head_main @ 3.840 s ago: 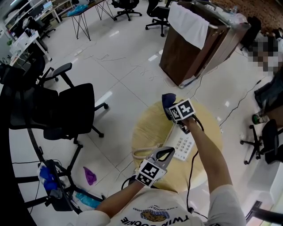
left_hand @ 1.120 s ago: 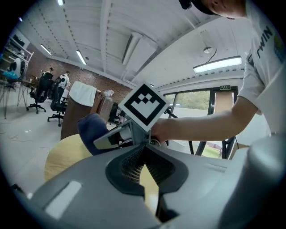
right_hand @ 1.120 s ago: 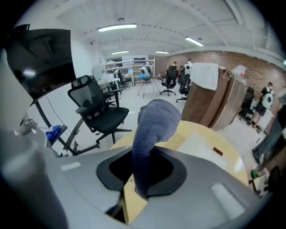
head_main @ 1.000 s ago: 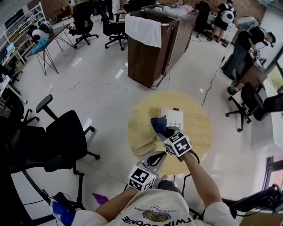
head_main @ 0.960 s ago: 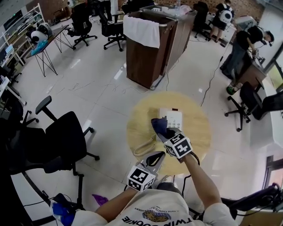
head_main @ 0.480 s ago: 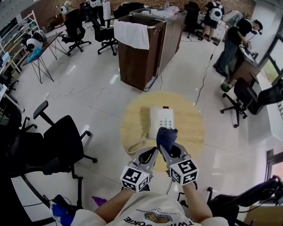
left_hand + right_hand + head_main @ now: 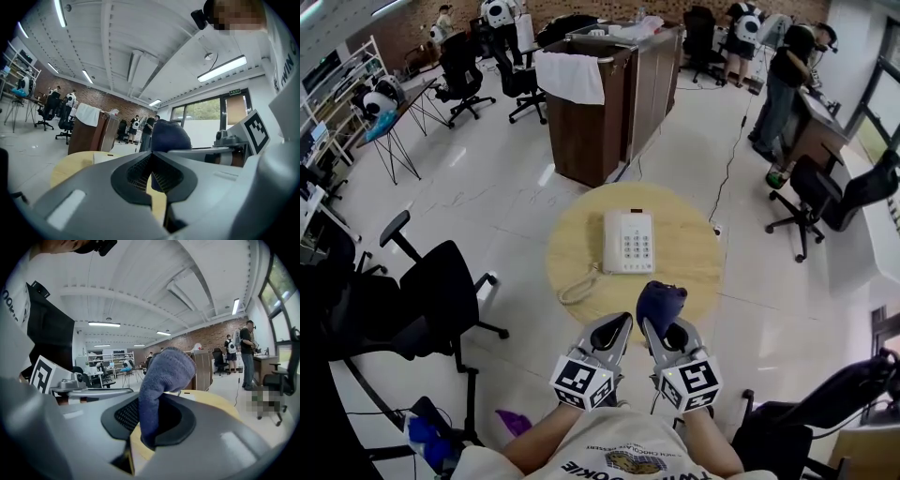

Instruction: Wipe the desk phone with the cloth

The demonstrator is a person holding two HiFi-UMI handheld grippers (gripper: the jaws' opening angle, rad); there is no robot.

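Note:
A white desk phone (image 7: 627, 241) lies in the middle of the round wooden table (image 7: 694, 225), its coiled cord (image 7: 577, 286) trailing off the left front edge. My right gripper (image 7: 661, 321) is shut on a dark blue cloth (image 7: 660, 303) (image 7: 161, 380), held above the table's near edge, short of the phone. My left gripper (image 7: 617, 328) (image 7: 151, 176) hangs just left of it, jaws shut with nothing between them. In the left gripper view the cloth (image 7: 169, 136) shows to the right.
A wooden cabinet (image 7: 605, 98) draped with a white cloth (image 7: 567, 75) stands beyond the table. A black office chair (image 7: 441, 286) sits to the left, another chair (image 7: 806, 192) to the right. People stand at desks at the far back right.
Both grippers have drawn back toward me off the phone; the cloth has left the phone and now hangs over the table's near edge. The head view has shifted, so the phone shows fully.

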